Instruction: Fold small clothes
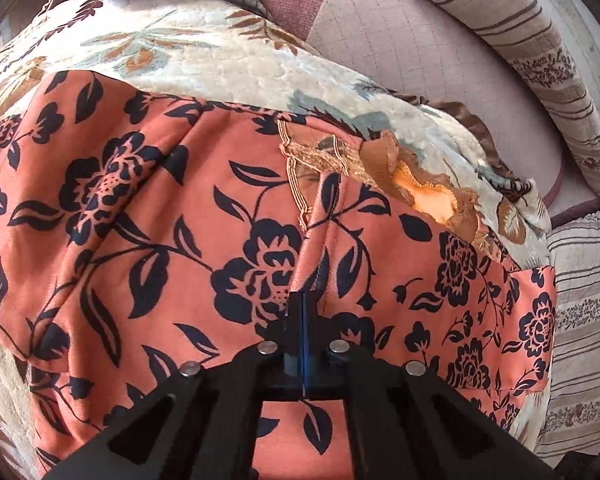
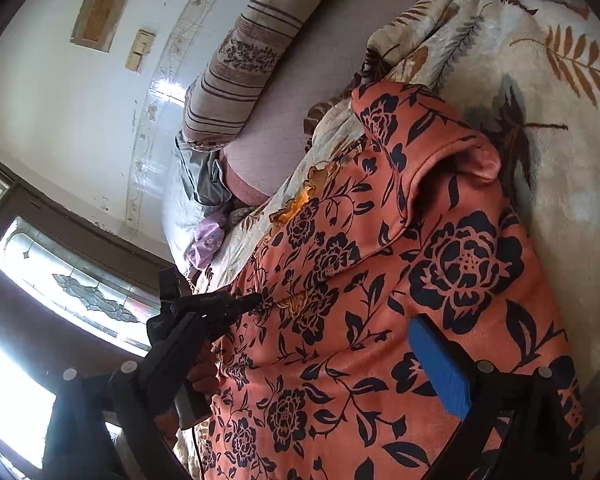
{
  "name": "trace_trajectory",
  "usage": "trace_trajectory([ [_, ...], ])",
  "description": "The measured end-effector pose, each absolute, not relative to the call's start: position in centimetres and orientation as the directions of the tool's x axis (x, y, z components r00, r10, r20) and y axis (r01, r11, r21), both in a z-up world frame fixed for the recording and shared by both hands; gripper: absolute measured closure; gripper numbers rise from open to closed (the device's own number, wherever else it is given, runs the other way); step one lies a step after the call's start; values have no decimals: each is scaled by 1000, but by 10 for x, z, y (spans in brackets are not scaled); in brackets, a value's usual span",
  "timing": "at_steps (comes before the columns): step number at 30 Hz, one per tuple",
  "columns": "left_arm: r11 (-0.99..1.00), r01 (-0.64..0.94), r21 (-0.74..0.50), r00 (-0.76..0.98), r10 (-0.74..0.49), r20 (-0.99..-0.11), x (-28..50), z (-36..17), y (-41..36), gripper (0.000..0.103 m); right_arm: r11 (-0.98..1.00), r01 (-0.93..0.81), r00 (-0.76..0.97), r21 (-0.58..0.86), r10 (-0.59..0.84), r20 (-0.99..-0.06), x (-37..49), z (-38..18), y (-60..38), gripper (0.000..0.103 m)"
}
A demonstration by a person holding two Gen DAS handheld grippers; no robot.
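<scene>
My left gripper (image 1: 302, 300) has its jaws closed tight on a raised ridge of the orange floral garment (image 1: 140, 220), pinched just below the gold-trimmed neckline (image 1: 300, 152). My right gripper (image 2: 292, 364) hangs above the same garment with its jaws wide apart and nothing between them. The garment lies spread on a cream leaf-patterned blanket (image 1: 220, 64); beyond it, a striped bolster (image 1: 540, 80).

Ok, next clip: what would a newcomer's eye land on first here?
The orange garment with dark blue flowers, spread across the cream leaf-patterned blanket, fills both views. At its middle, the left hand-held gripper is shut on a raised ridge of the cloth. The right hand-held gripper hangs open over the garment, one blue pad showing.
</scene>
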State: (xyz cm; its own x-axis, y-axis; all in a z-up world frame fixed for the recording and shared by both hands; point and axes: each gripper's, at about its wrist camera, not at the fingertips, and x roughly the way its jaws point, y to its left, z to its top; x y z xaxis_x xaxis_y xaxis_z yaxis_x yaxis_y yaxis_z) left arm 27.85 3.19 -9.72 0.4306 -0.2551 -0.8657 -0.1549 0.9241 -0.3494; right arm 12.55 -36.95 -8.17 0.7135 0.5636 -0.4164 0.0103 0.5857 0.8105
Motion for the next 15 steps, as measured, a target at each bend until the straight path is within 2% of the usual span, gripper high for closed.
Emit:
trace_trajectory([
  [3, 914, -164, -370, 464, -260, -847, 271, -89, 45, 103, 588, 21, 713, 809, 558, -424, 126, -84, -370, 1],
  [4, 906, -155, -395, 451, -291, -844, 272, -91, 48, 101, 582, 27, 712, 813, 560, -424, 126, -86, -370, 1],
  [5, 905, -146, -401, 438, -304, -846, 271, -93, 49, 93, 578, 33, 711, 816, 560, -425, 127, -88, -369, 1],
  [7, 911, -145, -385, 452, -285, -845, 270, -95, 45, 43, 577, 38, 711, 816, 559, -428, 126, -90, -369, 1],
  [8, 909, -149, -389, 469, -281, -837, 268, -95, 46, 39, 578, 37, 710, 815, 559, -428, 126, -89, -369, 1],
  [10, 907, -137, -398, 461, -297, -836, 271, -97, 43, 39, 582, 32, 712, 813, 558, -427, 126, -89, -369, 1],
  [14, 942, -100, -321, 455, -243, -857, 277, -101, 24, 42, 579, 27, 715, 815, 559, -421, 126, -87, -371, 1],
  [15, 951, -89, -295, 449, -226, -864, 278, -101, 19, 57, 579, 27, 714, 815, 559, -421, 126, -87, -371, 1],
])
